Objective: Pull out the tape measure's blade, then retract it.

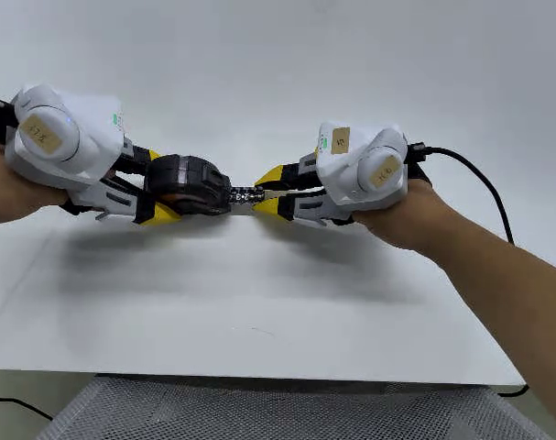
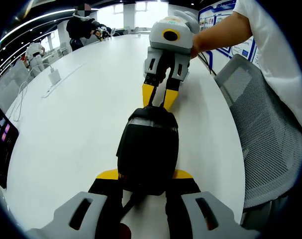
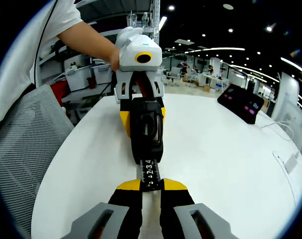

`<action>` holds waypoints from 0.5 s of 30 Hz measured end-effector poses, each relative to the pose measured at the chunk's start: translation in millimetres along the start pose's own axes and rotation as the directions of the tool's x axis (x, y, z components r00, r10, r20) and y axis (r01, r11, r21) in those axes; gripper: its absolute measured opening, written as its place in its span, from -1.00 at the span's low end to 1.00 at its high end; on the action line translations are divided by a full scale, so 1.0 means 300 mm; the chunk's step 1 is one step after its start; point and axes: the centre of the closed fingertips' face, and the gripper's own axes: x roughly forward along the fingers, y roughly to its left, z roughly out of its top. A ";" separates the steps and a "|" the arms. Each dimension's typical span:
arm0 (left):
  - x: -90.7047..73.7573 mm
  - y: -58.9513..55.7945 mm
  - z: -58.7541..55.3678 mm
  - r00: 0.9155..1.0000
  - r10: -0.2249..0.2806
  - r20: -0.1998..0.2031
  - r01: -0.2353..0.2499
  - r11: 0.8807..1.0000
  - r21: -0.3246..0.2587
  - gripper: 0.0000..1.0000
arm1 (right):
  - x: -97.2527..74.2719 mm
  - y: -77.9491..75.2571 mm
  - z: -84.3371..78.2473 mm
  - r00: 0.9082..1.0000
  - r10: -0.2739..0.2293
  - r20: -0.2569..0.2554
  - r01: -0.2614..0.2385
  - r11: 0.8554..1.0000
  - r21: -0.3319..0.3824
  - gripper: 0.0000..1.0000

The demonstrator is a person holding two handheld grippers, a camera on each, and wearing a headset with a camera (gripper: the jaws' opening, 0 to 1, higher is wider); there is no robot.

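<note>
A black tape measure (image 1: 188, 184) hangs above the white table, with my left gripper (image 1: 164, 188) shut on its case (image 2: 148, 149). A short length of blade (image 1: 245, 195) with printed numbers sticks out of the case toward the right. My right gripper (image 1: 271, 192) is shut on the blade's end; in the right gripper view the blade (image 3: 149, 174) runs from the case (image 3: 147, 130) down between my yellow-tipped fingers (image 3: 132, 185). The two grippers face each other, close together.
The white table (image 1: 259, 302) lies under both grippers, its front edge near the bottom. A grey mesh chair back (image 1: 259, 412) sits below that edge. A black cable (image 1: 484, 188) trails behind the right gripper. A dark tablet (image 3: 243, 102) and people are far off.
</note>
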 end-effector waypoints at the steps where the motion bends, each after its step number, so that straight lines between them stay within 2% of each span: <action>1: 0.000 0.000 0.000 1.000 0.000 -0.001 0.000 1.000 0.000 -0.44 | -0.004 -0.001 -0.001 1.000 -0.001 -0.001 0.001 1.000 0.000 -0.83; 15: -0.001 -0.002 -0.001 1.000 0.002 -0.012 -0.002 1.000 0.001 -0.45 | -0.063 -0.007 -0.034 0.999 -0.008 -0.031 0.007 1.000 -0.006 -0.84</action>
